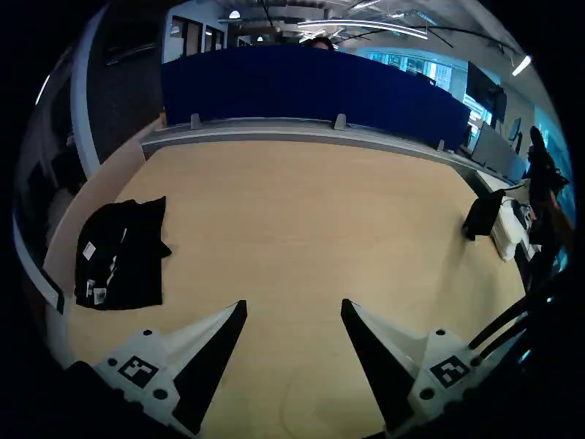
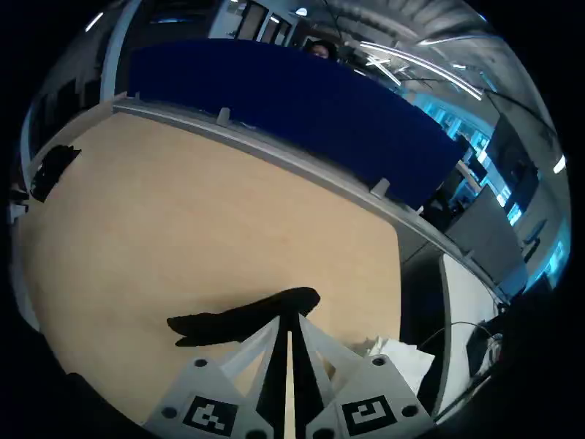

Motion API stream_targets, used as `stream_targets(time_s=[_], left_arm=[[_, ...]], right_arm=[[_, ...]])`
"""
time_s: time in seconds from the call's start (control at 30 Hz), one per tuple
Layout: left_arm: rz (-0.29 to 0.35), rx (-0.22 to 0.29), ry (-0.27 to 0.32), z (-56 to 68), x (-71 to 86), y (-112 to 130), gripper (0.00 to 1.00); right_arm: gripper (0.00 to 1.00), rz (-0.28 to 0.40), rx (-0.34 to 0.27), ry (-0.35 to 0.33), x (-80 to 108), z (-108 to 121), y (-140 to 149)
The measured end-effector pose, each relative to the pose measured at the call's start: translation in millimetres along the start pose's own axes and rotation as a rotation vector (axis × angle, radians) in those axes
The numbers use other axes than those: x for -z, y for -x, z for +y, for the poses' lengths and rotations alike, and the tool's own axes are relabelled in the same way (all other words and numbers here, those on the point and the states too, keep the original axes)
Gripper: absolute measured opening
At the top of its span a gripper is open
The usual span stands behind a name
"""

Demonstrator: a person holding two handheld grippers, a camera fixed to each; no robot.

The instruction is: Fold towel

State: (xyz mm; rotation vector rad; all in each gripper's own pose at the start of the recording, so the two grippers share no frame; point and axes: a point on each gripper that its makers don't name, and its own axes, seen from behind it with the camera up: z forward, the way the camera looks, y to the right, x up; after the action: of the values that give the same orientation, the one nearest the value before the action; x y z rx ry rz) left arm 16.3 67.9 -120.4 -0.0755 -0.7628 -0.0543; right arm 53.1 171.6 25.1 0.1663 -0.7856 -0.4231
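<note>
The black towel (image 2: 241, 320) lies crumpled near the worktop's (image 2: 183, 219) right edge, its long axis running roughly parallel to the near edge. The right gripper (image 2: 290, 314) meets it at the right-hand end, jaws pinched together on the cloth. Just beyond that edge sits a heap of white cloth (image 2: 398, 358). The left gripper (image 1: 292, 301) hovers over bare wood, jaws wide apart and holding nothing. A folded black garment (image 1: 121, 256) rests near the left edge. A blue partition (image 1: 307, 84) lines the far edge.
</note>
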Motion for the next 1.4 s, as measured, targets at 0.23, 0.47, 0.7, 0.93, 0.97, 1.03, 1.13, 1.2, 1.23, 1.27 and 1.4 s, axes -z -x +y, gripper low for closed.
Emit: stream_targets(time_s=[0.23,0.47,0.7,0.93,0.97,1.03,1.13,1.2,1.23,1.27,1.4], left_arm=[[0.001,-0.005,0.003,2.7,0.7,-2.2,0.95],[0.0,-0.012,0.005,4.7,0.2,-2.6,0.96],[-0.002,-0.022,0.011,8.9,-0.3,-3.5,0.96],[-0.003,-0.022,0.009,9.7,1.3,-1.2,0.95],[-0.004,-0.021,0.008,9.3,1.5,-0.4,0.95],[-0.006,-0.02,0.005,8.4,1.8,0.9,0.95],[-0.007,-0.02,0.001,6.7,2.2,2.2,0.95],[-0.007,-0.021,-0.002,5.6,2.3,2.7,0.95],[-0.007,-0.021,-0.003,5.3,2.3,2.7,0.95],[-0.007,-0.021,-0.004,5.0,2.2,2.7,0.95],[-0.008,-0.021,-0.005,5.2,1.7,2.8,0.96]], right_arm=[[0.03,-0.035,-0.014,0.012,-0.3,5.5,27.0],[0.03,-0.065,-0.035,0.018,1.0,9.0,53.0],[0.03,-0.08,-0.05,0.022,0.4,11.4,64.5],[0.03,-0.14,-0.05,0.028,-2.4,11.6,94.5],[0.03,-0.151,-0.053,0.029,-3.0,11.3,100.3],[0.03,-0.172,-0.064,0.031,-4.0,10.8,112.9],[0.03,-0.204,-0.089,0.034,-5.2,9.4,132.9],[0.03,-0.225,-0.108,0.035,-5.9,7.9,146.6],[0.03,-0.236,-0.119,0.035,-6.2,6.7,154.0],[0.03,-0.246,-0.128,0.035,-6.5,5.7,160.6],[0.03,-0.287,-0.165,0.037,-8.6,2.2,184.9]])
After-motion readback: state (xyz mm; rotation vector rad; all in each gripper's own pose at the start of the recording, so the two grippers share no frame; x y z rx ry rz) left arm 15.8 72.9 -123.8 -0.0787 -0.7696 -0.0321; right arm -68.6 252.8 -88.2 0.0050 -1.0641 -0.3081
